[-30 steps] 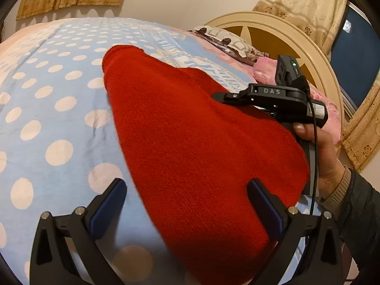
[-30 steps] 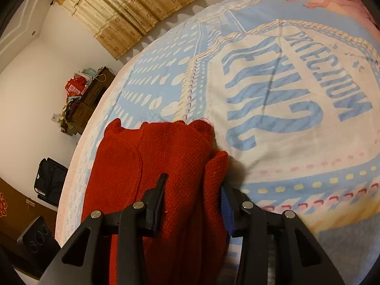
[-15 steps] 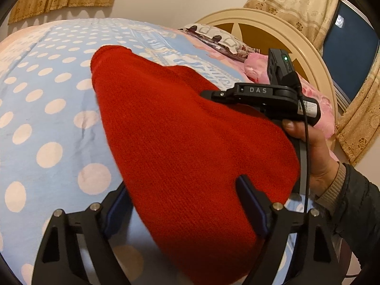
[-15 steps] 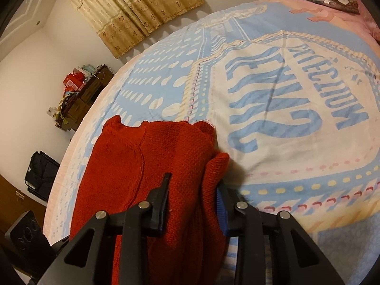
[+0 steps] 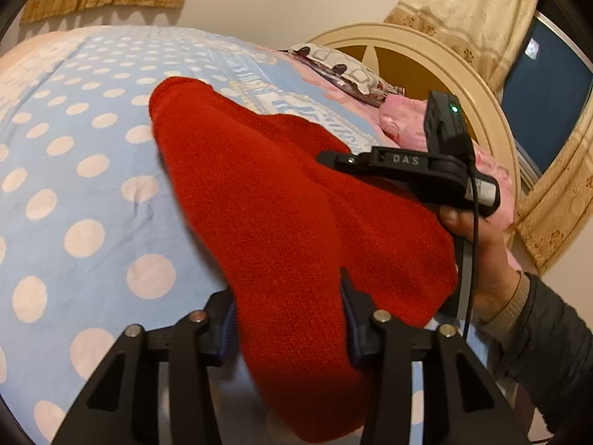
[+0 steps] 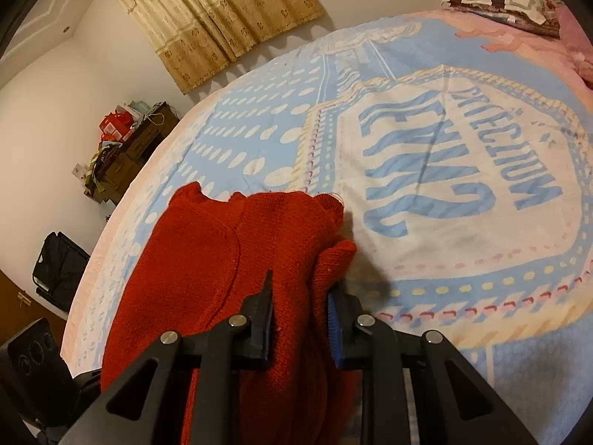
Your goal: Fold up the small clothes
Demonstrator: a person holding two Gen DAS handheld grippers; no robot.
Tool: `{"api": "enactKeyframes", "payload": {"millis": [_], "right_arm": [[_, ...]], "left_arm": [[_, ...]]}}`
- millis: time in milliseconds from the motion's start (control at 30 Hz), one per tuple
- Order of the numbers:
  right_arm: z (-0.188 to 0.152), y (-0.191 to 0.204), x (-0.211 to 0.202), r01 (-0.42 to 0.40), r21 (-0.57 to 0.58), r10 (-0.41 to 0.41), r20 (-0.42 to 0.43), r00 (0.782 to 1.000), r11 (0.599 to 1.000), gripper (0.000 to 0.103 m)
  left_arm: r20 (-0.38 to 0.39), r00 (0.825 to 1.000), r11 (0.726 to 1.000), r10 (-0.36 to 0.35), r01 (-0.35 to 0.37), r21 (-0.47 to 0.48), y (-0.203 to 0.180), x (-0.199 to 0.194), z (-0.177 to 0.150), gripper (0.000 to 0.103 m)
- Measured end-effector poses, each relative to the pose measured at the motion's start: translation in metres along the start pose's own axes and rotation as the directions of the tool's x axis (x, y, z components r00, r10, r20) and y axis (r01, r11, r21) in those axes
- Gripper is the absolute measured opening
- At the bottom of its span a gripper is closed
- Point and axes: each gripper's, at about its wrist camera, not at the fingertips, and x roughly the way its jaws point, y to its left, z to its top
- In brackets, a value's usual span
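a red knit garment [image 5: 267, 200] lies on the blue polka-dot bedspread [image 5: 74, 170], pillows [image 6: 500, 0] at its head.

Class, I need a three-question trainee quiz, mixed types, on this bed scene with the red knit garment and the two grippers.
1. True or false: the red knit garment lies on a polka-dot blanket.
2. Which gripper has garment cloth between its fingers? A left gripper only, B right gripper only, C both.
3. Fill in: the window hangings are ____ curtains.

Key: 1 true; 2 C; 3 beige patterned.
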Motion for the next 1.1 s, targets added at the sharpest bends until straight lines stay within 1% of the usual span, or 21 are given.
{"api": "enactKeyframes", "payload": {"millis": [167,433,567,800,1100], "right_arm": [[-0.003,0.007,-0.015,-0.018,-0.001,0.018,0.021,1.000,1.000,0.022],[-0.011,0.025,-0.035,-0.066,-0.008,0.066,0.038,0.997,0.998,0.022],[-0.018,0.041,-0.044,-0.099,-0.018,0.100,0.046,0.994,0.995,0.022],[-0.034,0.069,-0.050,-0.142,-0.037,0.144,0.041,0.989,0.989,0.022],[-0.048,0.097,-0.046,-0.192,-0.042,0.193,0.021,0.981,0.981,0.022]], "left_arm": [[-0.001,1.000,0.999,0.022,-0.022,0.025,-0.007,-0.008,-0.001,0.041],[0.012,0.999,0.998,0.037,-0.037,0.054,-0.020,-0.031,0.000,0.040],[0.021,0.998,0.995,0.067,-0.068,0.066,-0.024,-0.047,-0.005,0.040],[0.041,0.994,0.991,0.099,-0.102,0.081,-0.029,-0.071,-0.016,0.040],[0.063,0.991,0.991,0.118,-0.122,0.062,-0.019,-0.099,-0.026,0.040]]}}
